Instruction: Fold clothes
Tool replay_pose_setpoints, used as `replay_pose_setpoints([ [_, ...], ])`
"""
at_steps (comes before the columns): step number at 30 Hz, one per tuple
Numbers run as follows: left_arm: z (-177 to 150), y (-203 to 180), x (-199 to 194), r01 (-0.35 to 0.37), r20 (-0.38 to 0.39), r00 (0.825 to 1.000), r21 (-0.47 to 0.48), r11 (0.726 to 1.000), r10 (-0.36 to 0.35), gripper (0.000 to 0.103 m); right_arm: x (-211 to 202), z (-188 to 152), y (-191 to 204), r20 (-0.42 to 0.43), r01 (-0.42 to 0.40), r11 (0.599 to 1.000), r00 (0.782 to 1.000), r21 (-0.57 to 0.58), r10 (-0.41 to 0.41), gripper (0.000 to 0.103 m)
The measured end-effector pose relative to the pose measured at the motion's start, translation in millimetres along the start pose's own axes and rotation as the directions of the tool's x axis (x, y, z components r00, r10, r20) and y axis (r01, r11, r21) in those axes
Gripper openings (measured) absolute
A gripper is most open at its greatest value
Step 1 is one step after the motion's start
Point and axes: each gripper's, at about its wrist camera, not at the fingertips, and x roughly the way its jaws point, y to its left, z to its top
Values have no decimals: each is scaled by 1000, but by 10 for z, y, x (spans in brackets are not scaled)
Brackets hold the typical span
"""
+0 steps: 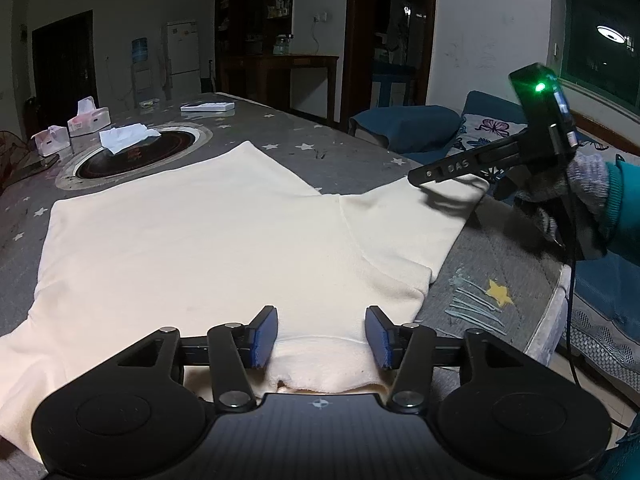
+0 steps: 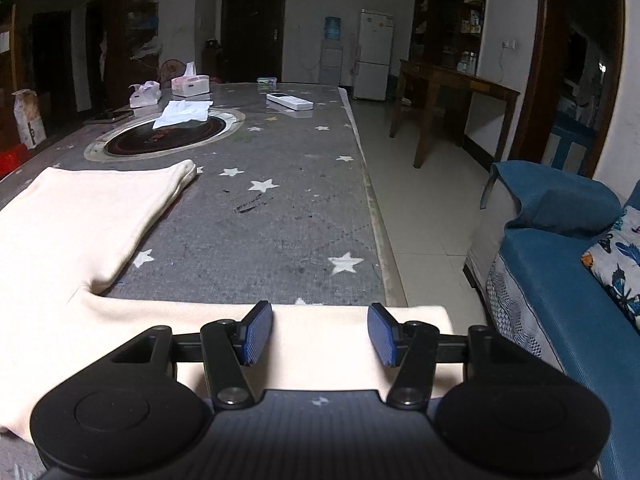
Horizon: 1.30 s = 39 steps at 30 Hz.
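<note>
Cream shirt (image 1: 192,240) lies flat on star-patterned table (image 2: 280,232).

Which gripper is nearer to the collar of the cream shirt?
Left. The left gripper hovers open right over the collar; the right gripper is open over the sleeve, off to the side.
</note>
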Motion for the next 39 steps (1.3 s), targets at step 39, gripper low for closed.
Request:
replay_pose_setpoints([
  [39,13,-62,45,19,-2,1000,-8,1000,-19,75,-299,-324,-575,-31,79,974,997,212,-74,58],
])
